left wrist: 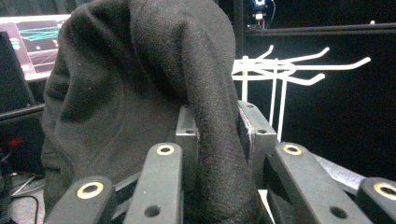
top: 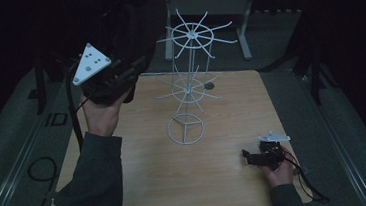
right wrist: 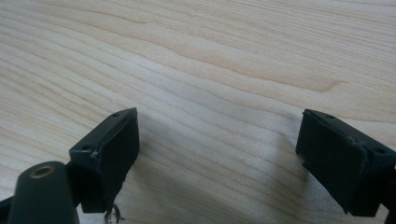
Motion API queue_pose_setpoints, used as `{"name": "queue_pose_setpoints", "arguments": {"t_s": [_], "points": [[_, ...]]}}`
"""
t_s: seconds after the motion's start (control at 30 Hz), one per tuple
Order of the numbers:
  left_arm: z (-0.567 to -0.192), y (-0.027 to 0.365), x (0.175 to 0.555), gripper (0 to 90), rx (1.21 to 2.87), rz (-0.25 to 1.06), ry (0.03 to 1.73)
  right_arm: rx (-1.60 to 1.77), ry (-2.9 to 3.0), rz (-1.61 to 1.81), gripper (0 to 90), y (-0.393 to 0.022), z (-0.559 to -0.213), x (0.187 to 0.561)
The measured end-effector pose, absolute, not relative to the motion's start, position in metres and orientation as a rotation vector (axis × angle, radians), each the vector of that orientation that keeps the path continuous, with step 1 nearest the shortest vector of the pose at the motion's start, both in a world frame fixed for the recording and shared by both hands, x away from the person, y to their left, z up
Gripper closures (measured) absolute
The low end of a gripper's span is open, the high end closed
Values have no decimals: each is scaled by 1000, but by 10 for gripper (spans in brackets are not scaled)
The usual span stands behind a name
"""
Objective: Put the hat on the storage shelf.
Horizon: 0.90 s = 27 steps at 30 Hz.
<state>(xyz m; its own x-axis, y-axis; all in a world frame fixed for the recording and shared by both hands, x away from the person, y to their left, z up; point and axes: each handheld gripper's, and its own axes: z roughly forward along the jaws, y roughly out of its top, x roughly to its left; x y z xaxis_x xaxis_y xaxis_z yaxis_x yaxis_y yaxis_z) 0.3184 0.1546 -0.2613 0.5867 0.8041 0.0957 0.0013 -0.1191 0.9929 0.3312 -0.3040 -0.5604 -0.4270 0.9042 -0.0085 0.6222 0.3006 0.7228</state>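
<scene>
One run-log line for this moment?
left tongs: shut on black fleece garment | right tongs: open, over table

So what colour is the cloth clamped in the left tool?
Black cloth, best in the left gripper view.

- A black fleece garment is held up off the table at the far left, above the table's far-left corner; a thick fold of it is pinched between the jaws of the left gripper, and the rest is bunched in soft folds above and to the left of them.
- A white wire rack is seen upright at the far middle of the wooden table, with a ring base, a thin pole and two tiers of spoke-like hooks, the upper tier being wider.
</scene>
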Motion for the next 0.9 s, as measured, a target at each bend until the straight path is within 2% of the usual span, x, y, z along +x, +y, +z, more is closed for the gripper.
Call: {"name": "queue_pose_setpoints", "arguments": {"t_s": [0.43,0.9], "points": [[-261,133,322,734,1608,839,669,1360,2159,916,134,-304,-560,331],[-278,121,333,736,1665,761,645,1359,2160,916,134,-304,-560,331]]}}
